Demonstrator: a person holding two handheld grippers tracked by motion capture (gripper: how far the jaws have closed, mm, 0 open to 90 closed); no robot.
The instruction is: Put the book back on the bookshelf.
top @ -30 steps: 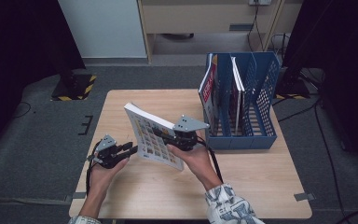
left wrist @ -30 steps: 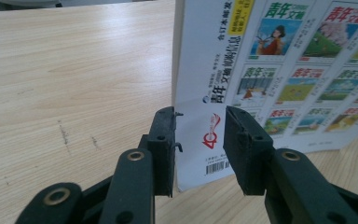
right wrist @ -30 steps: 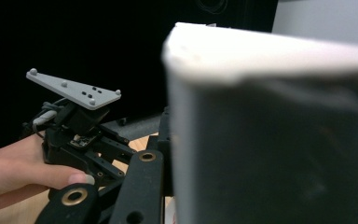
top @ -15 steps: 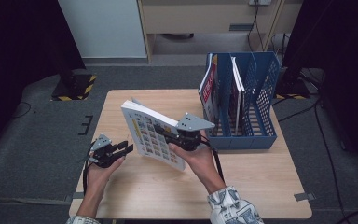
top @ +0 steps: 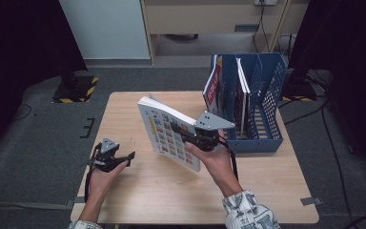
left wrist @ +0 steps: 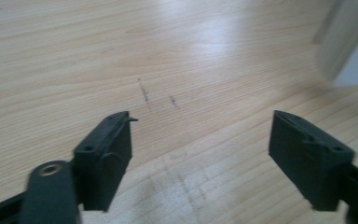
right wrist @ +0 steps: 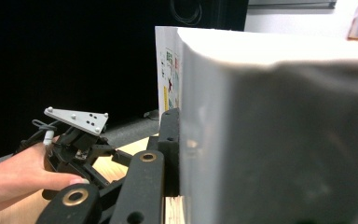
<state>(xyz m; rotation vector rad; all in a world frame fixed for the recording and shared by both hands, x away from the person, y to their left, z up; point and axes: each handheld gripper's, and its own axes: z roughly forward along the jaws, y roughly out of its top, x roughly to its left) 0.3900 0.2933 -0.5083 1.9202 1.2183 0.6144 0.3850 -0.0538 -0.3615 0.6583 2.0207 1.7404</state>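
The right gripper (top: 198,139) is clamping a thick white paperback book with a grid of small coloured pictures on its cover (top: 169,133), holding it lifted and tilted near the middle of the high view, above the light wooden table (top: 133,191). In the right gripper view the black jaw is pressing flat against the book's cover (right wrist: 279,130), with the white page block taking up the right half of the frame; the opposite jaw is hidden behind the pages.

The left gripper (top: 124,157) is resting low at the lower left of the high view, well apart from the book. Its jaws are standing wide apart with nothing between them; the left gripper view is looking past them at bare wood grain (left wrist: 177,56).

The blue perforated plastic file rack with upright dividers (top: 267,109) is sitting at the upper right of the high view, at the table's far right edge. It is already holding a red-and-white covered book (top: 213,88) leaning in its leftmost slot and a thin white-edged volume (top: 241,93) in the next slot.

Judgement on progress: the pickup is looking complete, since the book is off the table and gripped firmly. Remaining, as far as can be judged: carrying it rightward to the rack, turning it upright, and sliding it into a free slot before letting go. Roughly the midpoint.
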